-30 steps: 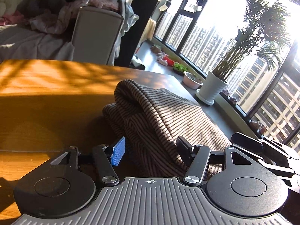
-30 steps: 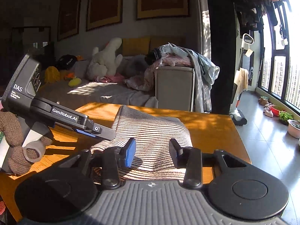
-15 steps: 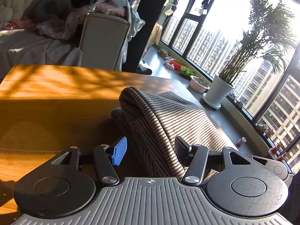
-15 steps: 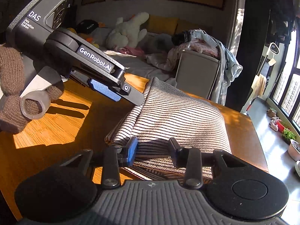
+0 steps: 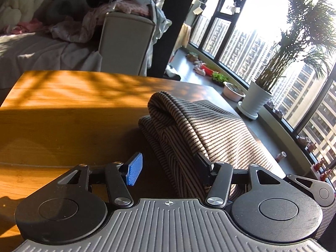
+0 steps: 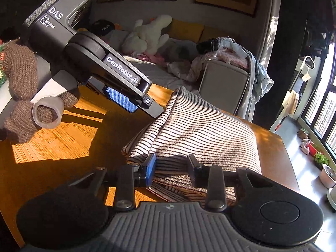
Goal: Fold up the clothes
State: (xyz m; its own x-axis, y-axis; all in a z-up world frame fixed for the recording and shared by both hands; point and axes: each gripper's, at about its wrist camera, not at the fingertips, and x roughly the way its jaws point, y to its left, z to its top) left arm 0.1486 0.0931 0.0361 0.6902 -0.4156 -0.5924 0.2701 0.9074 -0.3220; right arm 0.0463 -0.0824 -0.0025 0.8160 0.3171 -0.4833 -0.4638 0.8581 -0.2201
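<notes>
A striped brown-and-white garment (image 5: 195, 130) lies folded in layers on the wooden table (image 5: 63, 109); it also shows in the right wrist view (image 6: 199, 134). My left gripper (image 5: 168, 166) is open, its right finger tucked under the top fold, its blue-padded left finger beside the cloth. My right gripper (image 6: 171, 166) is open at the garment's near edge, with cloth between its fingers. The left gripper's body (image 6: 117, 69) shows in the right wrist view, its tip against the garment's far left side.
A grey sofa arm (image 5: 126, 42) piled with clothes stands behind the table. A potted palm (image 5: 256, 100) and small pots line the window ledge at the right. A hand in a brown knitted glove (image 6: 19, 96) holds the left gripper.
Both grippers have moved in closer and lower to the garment. The left gripper's right finger has slipped under the top fold. The right gripper has dropped to the near edge.
</notes>
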